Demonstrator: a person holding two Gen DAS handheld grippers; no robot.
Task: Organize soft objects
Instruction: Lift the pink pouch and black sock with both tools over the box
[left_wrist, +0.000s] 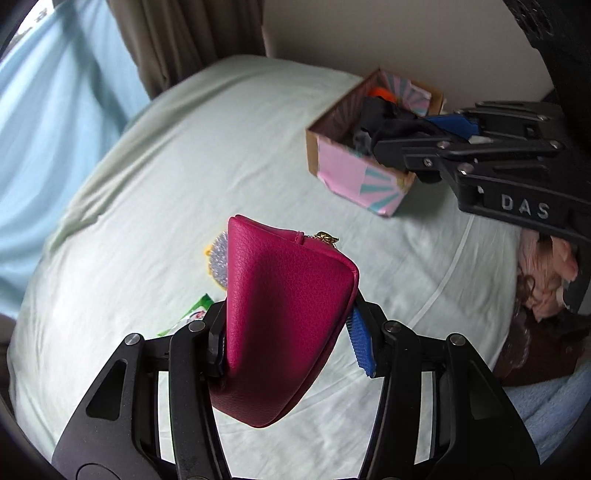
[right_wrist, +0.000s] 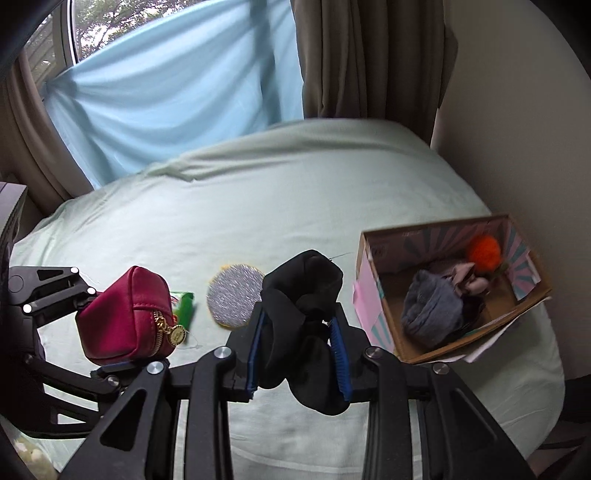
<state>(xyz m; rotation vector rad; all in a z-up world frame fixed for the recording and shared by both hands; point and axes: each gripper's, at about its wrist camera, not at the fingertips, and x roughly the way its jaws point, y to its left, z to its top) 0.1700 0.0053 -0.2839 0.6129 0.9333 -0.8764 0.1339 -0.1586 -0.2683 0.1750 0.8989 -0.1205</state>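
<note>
My left gripper (left_wrist: 291, 332) is shut on a magenta zip pouch (left_wrist: 284, 314) and holds it above the pale green bed sheet (left_wrist: 166, 184). The pouch also shows at the left of the right wrist view (right_wrist: 125, 317). My right gripper (right_wrist: 299, 354) is shut on a black cloth (right_wrist: 303, 325), held just left of an open cardboard box (right_wrist: 373, 295). The box holds a grey cloth (right_wrist: 432, 306), a pink cloth (right_wrist: 469, 280) and an orange pompom (right_wrist: 484, 249). In the left wrist view the right gripper (left_wrist: 402, 155) hovers at the box (left_wrist: 354, 173).
A round grey and yellow scrub pad (right_wrist: 232, 295) and a green packet (right_wrist: 183, 306) lie on the sheet between the grippers. A blue curtain (right_wrist: 166, 92) and a brown curtain (right_wrist: 369, 55) hang behind. Pink and brown fabric (left_wrist: 543, 280) lies at the bed's right.
</note>
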